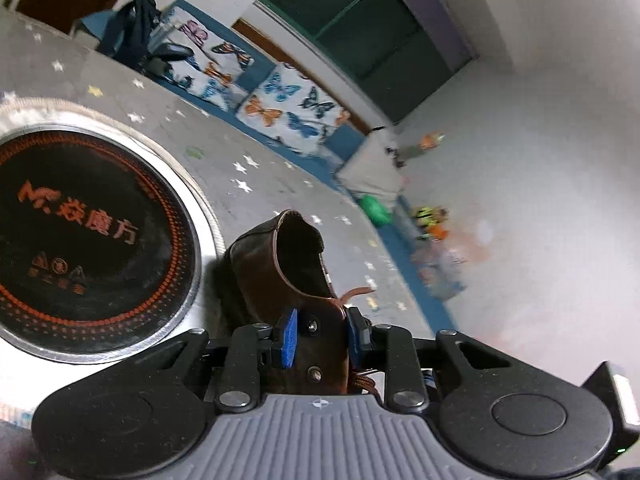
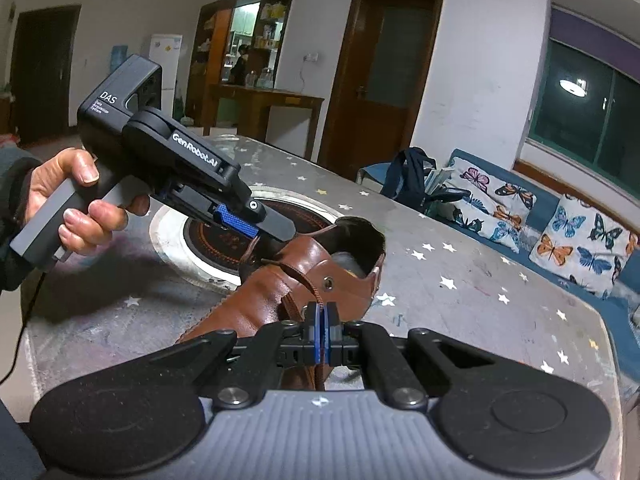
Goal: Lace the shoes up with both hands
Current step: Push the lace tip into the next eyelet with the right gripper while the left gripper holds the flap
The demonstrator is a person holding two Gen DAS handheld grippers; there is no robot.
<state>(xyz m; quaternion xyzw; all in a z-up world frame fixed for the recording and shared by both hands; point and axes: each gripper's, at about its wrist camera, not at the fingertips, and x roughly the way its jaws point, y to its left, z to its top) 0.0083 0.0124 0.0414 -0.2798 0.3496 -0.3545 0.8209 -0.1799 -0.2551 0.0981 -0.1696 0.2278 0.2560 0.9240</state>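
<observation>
Glossy brown leather shoe [image 2: 280, 296] (dark lining): left gripper [image 1: 320, 336] clamps its eyelet flap, right gripper [image 2: 322, 332] pinches its lace [image 2: 316, 292].

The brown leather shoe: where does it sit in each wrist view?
Left wrist: brown leather shoe lower centre, its flap between the left gripper pads.
Right wrist: centre, behind the right gripper.
Shared landmark: round black cooktop beside it.
</observation>
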